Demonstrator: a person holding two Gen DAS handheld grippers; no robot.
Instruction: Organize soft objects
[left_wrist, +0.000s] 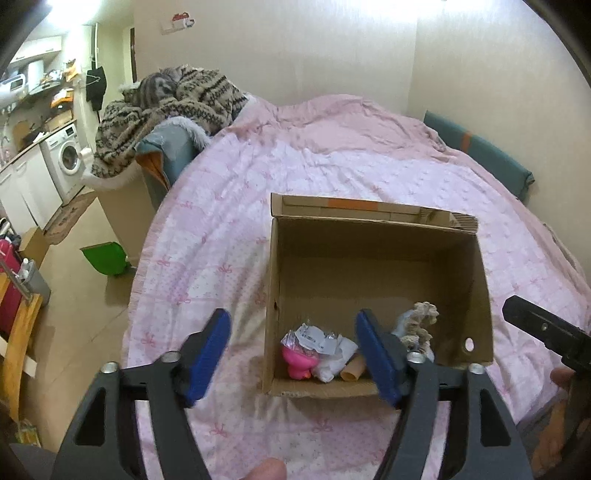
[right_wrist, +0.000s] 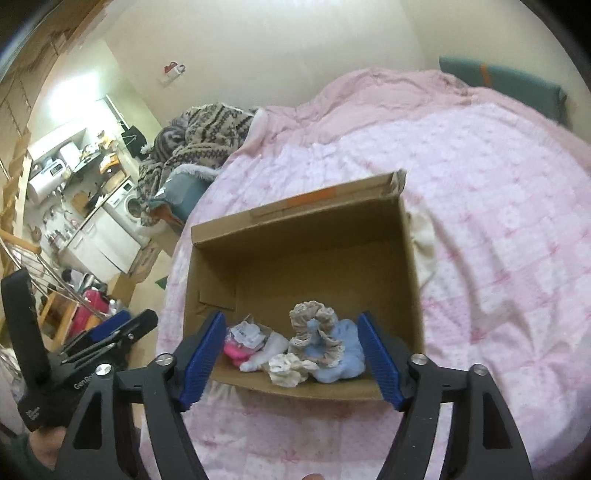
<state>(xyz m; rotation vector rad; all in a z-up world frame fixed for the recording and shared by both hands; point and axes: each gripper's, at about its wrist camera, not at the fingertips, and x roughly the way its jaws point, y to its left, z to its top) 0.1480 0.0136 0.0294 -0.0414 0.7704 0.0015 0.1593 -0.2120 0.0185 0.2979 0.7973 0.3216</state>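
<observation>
open-topped cardboard box (right_wrist: 317, 266), far half bare, soft things (right_wrist: 295, 347) near wall

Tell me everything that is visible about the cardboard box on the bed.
The cardboard box is brown corrugated card, open at the top, with a far flap bearing an orange strip. It stands upright on the pink quilt. One side wall has a small round hole. Its far half is bare; along the near wall lie a pink toy, white cloth, a beige scrunchie and a light blue soft item. Neither gripper touches it.
</observation>
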